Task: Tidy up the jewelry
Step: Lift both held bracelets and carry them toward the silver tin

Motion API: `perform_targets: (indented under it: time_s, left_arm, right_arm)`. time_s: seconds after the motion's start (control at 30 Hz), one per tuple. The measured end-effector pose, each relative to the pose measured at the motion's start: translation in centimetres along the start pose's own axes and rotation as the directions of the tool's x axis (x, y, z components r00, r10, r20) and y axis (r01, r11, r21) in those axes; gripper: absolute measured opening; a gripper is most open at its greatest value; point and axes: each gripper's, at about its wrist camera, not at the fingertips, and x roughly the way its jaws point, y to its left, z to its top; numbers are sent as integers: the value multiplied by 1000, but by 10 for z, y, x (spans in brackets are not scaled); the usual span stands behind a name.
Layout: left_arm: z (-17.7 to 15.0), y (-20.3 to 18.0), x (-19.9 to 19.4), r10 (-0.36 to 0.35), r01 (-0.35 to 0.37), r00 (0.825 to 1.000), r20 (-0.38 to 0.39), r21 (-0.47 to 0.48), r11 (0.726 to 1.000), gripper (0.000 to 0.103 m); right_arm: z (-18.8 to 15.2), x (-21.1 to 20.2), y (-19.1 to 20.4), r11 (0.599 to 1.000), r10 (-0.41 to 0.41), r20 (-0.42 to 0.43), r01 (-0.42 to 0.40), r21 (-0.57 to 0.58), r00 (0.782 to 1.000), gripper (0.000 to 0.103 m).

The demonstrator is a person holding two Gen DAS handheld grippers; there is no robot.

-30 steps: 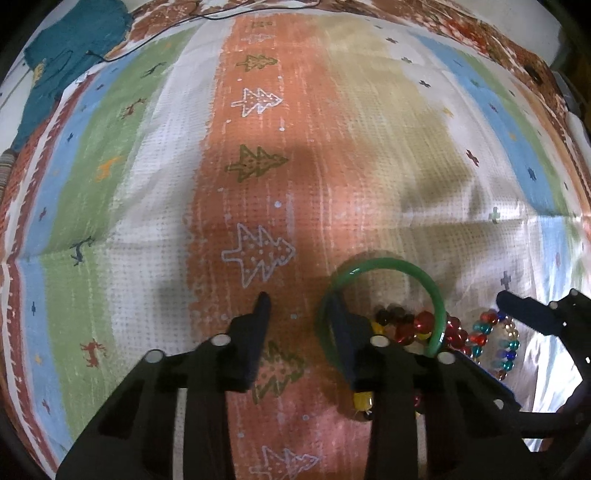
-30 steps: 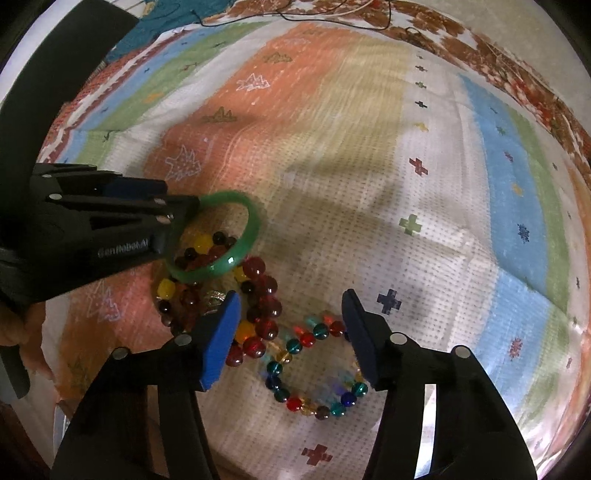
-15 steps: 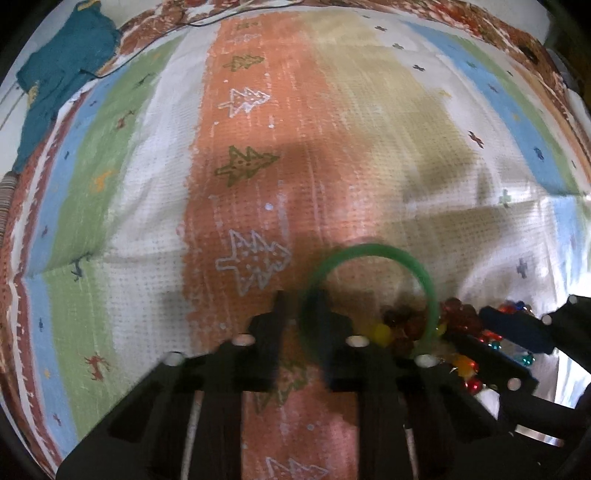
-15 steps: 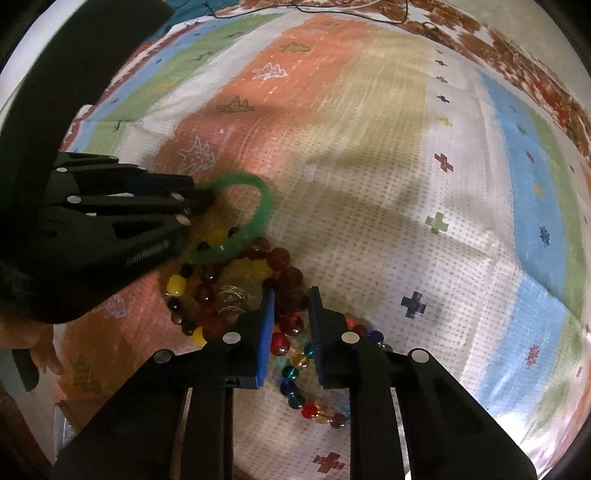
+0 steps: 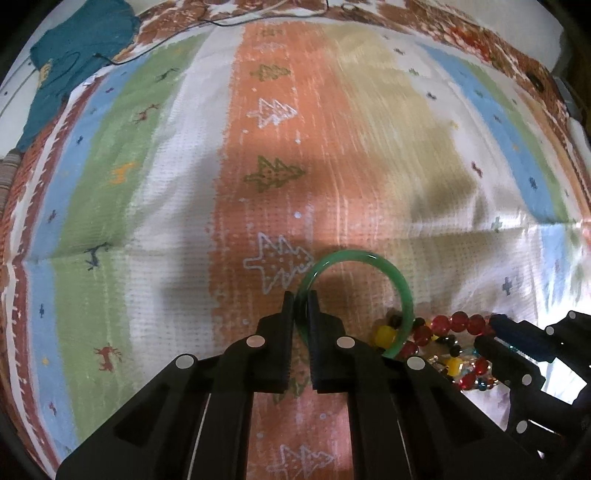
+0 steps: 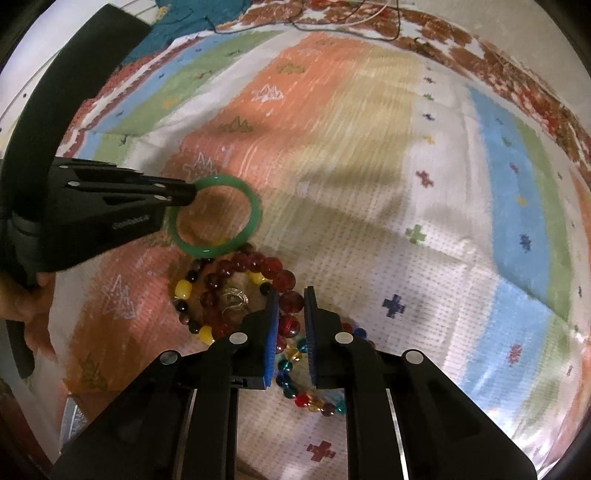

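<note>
My left gripper [image 5: 301,301] is shut on the rim of a green bangle [image 5: 404,295], which also shows in the right wrist view [image 6: 253,218] held by the left gripper [image 6: 190,192]. My right gripper [image 6: 291,295] is shut on a bead of the dark red bead bracelet [image 6: 266,264]. A yellow and brown bead bracelet [image 6: 183,290], a small silver ring [image 6: 234,297] and a multicolour bead bracelet [image 6: 291,373] lie in the same pile on the cloth. In the left wrist view the right gripper [image 5: 491,328] is at the pile's right side.
A striped patterned cloth [image 5: 332,147] covers the surface. A teal garment [image 5: 74,55] lies at the far left corner. Thin cables [image 6: 351,26] run along the far edge. A hand [image 6: 26,306] holds the left gripper's handle.
Both grippers went from open to shut. The left closed on the green bangle's rim and pulled it a little away from the pile. The right closed on a red bead.
</note>
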Motion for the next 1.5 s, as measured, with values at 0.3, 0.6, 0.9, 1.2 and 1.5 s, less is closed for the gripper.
perform_targets:
  time_s: [0.3,0.6,0.9,1.2,1.5]
  left_arm:
    - [-11,-2,-26,0,0,999,38,-9,1000,6]
    - [-19,-9,-51,0,0,997,75,4,1000,6]
    - [-29,-11,-70,5,-7,995,102,16,1000,7]
    - [-44,-14,-94,-8,5,990,139,24,1000,7]
    - [-63,-20,-121,-23,16,984,179,44,999,7]
  right_arm:
    - [-4,-28,-9,998,-42,56,39,46,998,14]
    - [-11,-49,-24,991,-90,89,80,104,992,14]
    - [-23,-64,-31,987,-103,105,88,137,989,14]
    - [-32,-79,-29,984,-115,134,94,154,984,14]
    - [-43,-100,-21,981,-129,179,98,169,975,14]
